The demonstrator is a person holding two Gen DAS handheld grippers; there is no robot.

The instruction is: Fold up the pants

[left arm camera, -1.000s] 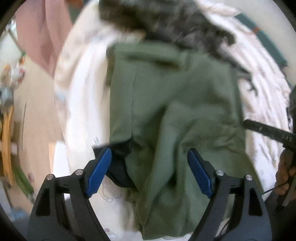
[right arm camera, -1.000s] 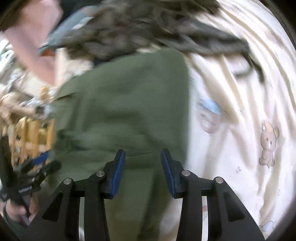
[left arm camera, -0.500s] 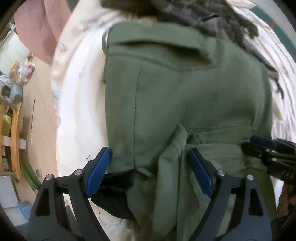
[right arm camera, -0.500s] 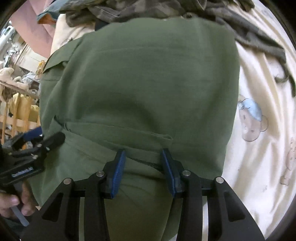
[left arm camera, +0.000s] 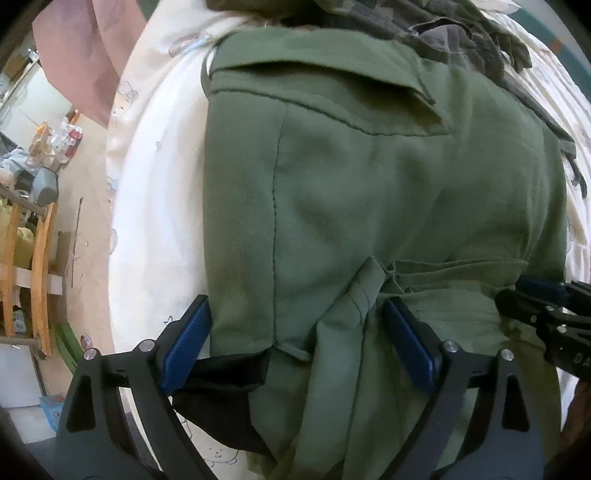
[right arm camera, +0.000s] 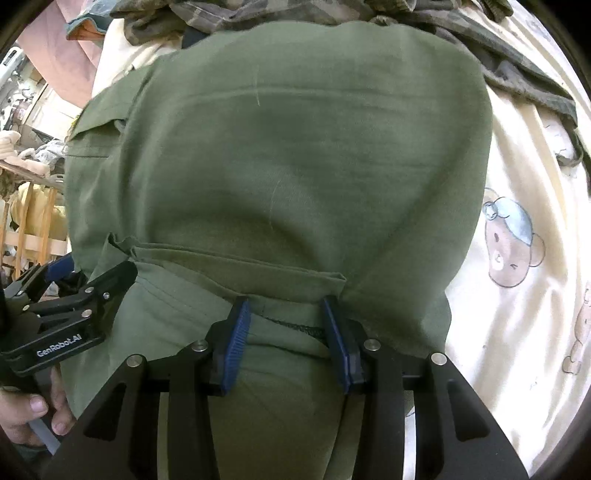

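Cream bear-print bedsheet under everything; on it I see the green pants folded over, with a heap of camouflage clothing touching their far edge. My left gripper straddles the pants' near-left corner, jaws wide and opening, cloth and a black lining between them, pads not pressing. My right gripper stands half-spread over the near hem; I cannot tell whether its pads pinch the cloth.

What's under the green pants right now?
The green pants lie on a cream bear-print sheet, visible around them; a camouflage garment sits at their far edge. Anything directly beneath is covered.
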